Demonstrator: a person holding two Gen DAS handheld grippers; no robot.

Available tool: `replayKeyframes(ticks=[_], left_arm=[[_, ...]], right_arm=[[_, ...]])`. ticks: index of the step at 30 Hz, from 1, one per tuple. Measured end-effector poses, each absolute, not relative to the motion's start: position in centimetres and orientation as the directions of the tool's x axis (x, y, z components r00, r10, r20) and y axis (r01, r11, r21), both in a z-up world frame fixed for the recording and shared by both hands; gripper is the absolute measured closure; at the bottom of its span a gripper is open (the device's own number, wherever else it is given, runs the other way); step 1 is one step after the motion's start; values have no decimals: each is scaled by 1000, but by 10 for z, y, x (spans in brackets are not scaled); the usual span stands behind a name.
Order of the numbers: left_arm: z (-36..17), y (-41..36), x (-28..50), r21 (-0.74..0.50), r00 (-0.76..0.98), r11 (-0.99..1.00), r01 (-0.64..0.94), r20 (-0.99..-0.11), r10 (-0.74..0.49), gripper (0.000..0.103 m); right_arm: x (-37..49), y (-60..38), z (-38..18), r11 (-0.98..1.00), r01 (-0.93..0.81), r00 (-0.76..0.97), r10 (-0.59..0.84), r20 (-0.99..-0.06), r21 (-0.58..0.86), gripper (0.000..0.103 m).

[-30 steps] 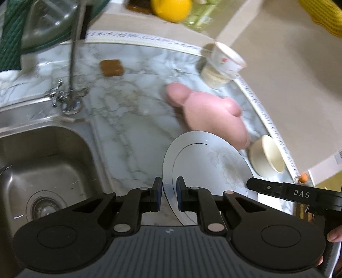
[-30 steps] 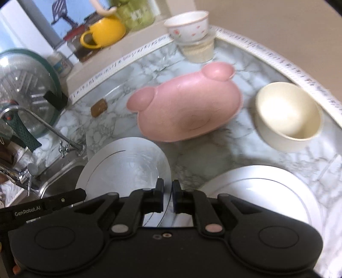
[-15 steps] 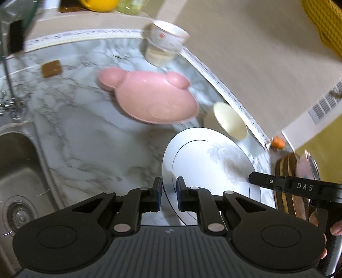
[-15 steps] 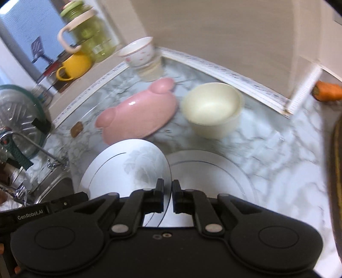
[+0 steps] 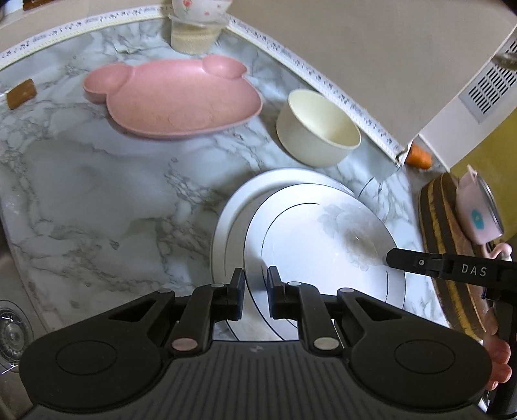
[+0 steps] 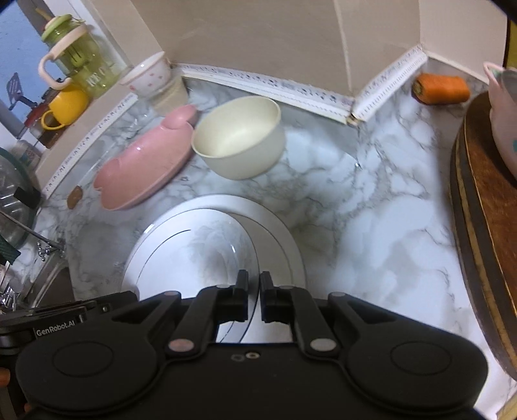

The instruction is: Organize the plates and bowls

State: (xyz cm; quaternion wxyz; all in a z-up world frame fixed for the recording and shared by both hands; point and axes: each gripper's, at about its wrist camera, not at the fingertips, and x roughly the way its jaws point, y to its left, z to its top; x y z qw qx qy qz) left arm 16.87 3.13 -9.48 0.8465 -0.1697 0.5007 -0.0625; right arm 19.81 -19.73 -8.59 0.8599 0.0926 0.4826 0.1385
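Observation:
Both grippers hold one white floral plate by opposite rims. My left gripper is shut on its left rim, my right gripper on its right rim. The held plate hangs just over a second white plate lying on the marble counter, also seen in the right wrist view. Behind them are a cream bowl and a pink bear-shaped plate. A floral bowl stacked on a cup stands at the back.
A wooden board with a pink pot lies at the right. A carrot piece sits in the back corner. The sink is at the left. A yellow mug and a green bottle stand on the sill.
Both grippers carried the floral plate to the right, away from the sink, and brought it over the second white plate. Both stayed shut on it.

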Motion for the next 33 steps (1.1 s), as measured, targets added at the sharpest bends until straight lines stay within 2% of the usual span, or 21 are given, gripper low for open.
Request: replayKeyframes(ticks=[20, 33], left_arm=[[-105, 25, 173, -329, 470, 944, -27, -837, -279, 90], [-100, 14, 166, -322, 475, 946, 48, -826, -305, 90]], right_arm=[[211, -209, -111, 936, -136, 473, 349, -809, 324, 96], [210, -195, -113, 951, -186, 477, 309, -823, 249, 92]])
